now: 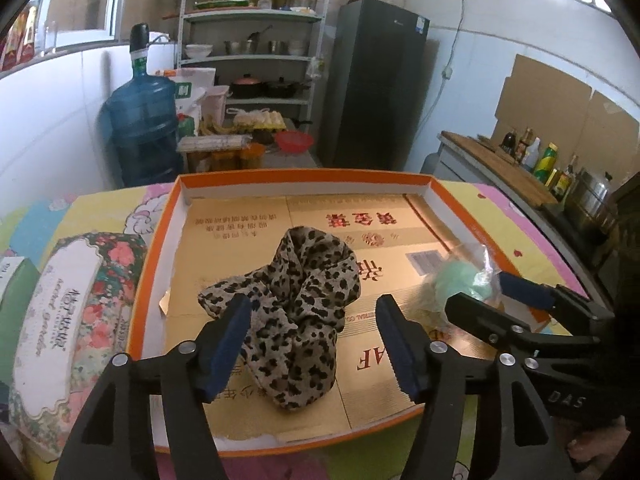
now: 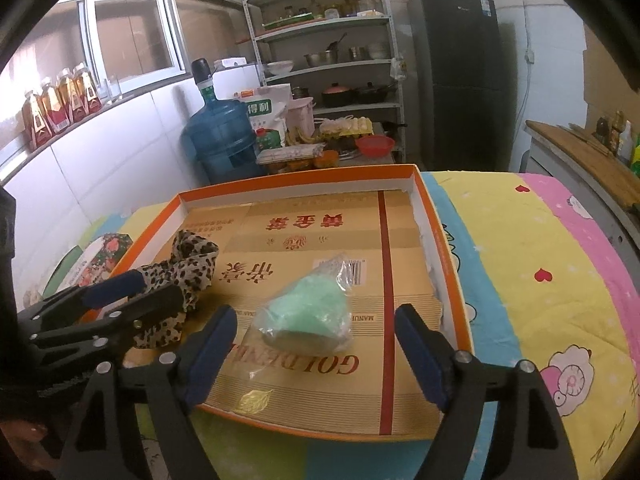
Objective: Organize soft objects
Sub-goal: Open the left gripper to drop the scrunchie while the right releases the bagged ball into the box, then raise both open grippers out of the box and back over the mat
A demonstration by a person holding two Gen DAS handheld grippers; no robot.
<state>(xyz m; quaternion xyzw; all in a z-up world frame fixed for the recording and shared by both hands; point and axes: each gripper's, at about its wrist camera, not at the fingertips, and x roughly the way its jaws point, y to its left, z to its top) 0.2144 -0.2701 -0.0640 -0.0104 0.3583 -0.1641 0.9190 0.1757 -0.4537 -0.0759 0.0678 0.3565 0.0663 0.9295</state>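
Hovering at the near edge of the orange-rimmed box lid (image 1: 154, 264), the left tool (image 1: 314, 344) is standing with its jaws spread, pinching nothing; the leopard-print scarf (image 1: 296, 320) is lying crumpled between and just beyond its blue pads (image 1: 226, 344), apart from them. The right tool (image 2: 316, 354) is likewise standing spread and gripping nothing, with the green soft item in clear plastic wrap (image 2: 312, 312) resting on the gold cardboard floor of the lid just ahead of it. The lid is sitting on a surface covered by a cartoon-print cloth (image 2: 520, 260). A floral box (image 1: 76, 312) is lying just beside the lid's left wall. Farther off, a blue water jug (image 1: 140, 120), a shelving rack (image 1: 256, 40) and a dark refrigerator (image 1: 376, 88) are standing against the wall.
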